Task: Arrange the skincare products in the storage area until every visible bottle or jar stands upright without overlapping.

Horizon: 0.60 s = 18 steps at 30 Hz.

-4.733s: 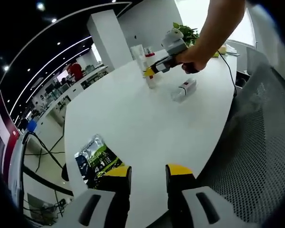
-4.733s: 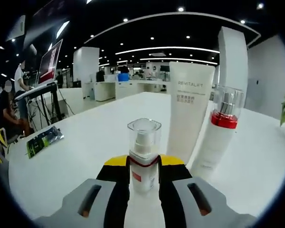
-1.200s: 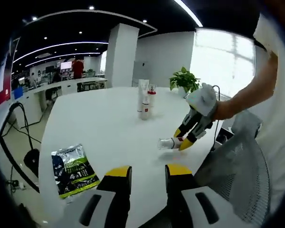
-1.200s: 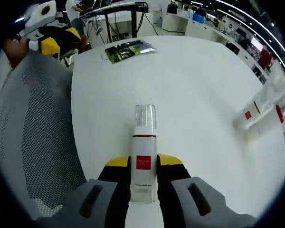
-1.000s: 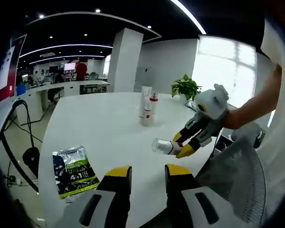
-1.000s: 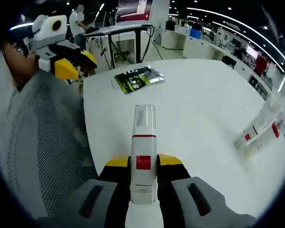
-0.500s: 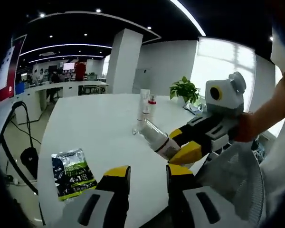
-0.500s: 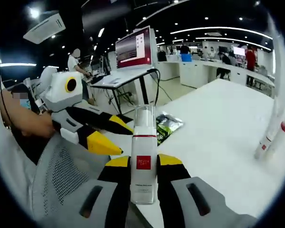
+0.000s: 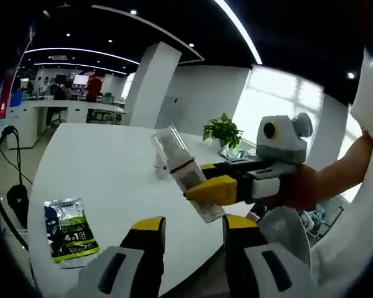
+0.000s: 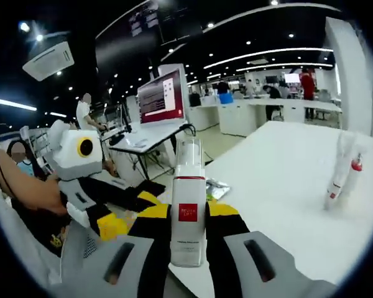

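A white pump bottle (image 10: 188,186) with a clear cap and a red square label is held in the air by my right gripper (image 10: 188,212), which is shut on its body. In the left gripper view the same bottle (image 9: 185,176) hangs tilted, cap up and to the left, in the right gripper (image 9: 202,180) just above my left gripper (image 9: 194,226). The left gripper is open; nothing sits between its fingers. The left gripper (image 10: 129,214) points at the bottle from the left. A white tube (image 10: 339,164) and a red-collared bottle (image 10: 353,172) stand upright, close together, far across the white table (image 10: 280,186).
A green and black foil packet (image 9: 68,228) lies flat near the table's edge, also seen as the packet (image 10: 216,186) just behind the held bottle. A potted plant (image 9: 222,130) stands at the table's far end. A mesh chair back (image 9: 286,233) is close by on the right.
The right gripper picked the lying pump bottle off the table and carried it over close to the left gripper. Both views swung with the hands.
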Tool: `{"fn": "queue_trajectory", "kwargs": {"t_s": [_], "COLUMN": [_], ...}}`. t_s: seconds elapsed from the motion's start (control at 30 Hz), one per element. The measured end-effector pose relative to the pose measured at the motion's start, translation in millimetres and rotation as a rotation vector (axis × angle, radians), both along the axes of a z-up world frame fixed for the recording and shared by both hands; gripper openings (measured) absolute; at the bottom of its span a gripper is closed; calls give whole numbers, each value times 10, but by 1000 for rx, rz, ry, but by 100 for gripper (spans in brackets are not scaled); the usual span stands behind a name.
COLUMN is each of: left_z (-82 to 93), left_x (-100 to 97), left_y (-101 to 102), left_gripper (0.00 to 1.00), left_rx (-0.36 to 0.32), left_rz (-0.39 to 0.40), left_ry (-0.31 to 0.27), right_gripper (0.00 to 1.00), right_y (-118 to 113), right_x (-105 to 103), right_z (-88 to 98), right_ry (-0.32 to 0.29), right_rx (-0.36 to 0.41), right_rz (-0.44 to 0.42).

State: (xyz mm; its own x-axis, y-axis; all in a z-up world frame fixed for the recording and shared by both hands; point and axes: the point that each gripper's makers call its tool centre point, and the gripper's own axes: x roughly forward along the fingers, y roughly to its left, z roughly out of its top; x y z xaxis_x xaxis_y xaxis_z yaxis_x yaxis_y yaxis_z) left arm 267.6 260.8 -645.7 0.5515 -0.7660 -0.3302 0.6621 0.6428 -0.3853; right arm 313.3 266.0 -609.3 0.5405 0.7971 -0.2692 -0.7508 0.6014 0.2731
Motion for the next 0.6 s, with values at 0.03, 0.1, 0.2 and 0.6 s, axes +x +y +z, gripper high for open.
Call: {"fn": "queue_trajectory", "kwargs": {"t_s": [0.03, 0.1, 0.2, 0.6], "left_z": [-11, -62, -77, 8], "left_x": [-3, -20, -85, 60], "left_y": [-30, -54, -102, 72], "left_gripper": [37, 37, 37, 37], "left_rx": [2, 39, 29, -33], "left_rz": [6, -11, -56, 46], "left_ry": [-4, -23, -16, -11], "right_gripper": [18, 18, 18, 18], "right_y": [31, 69, 146, 235], "right_x": [0, -17, -87, -177], "right_z": [1, -11, 6, -40], "right_ry": [11, 10, 8, 50], "right_rx": [22, 22, 58, 127], "right_rz": [-9, -10, 0, -40]}}
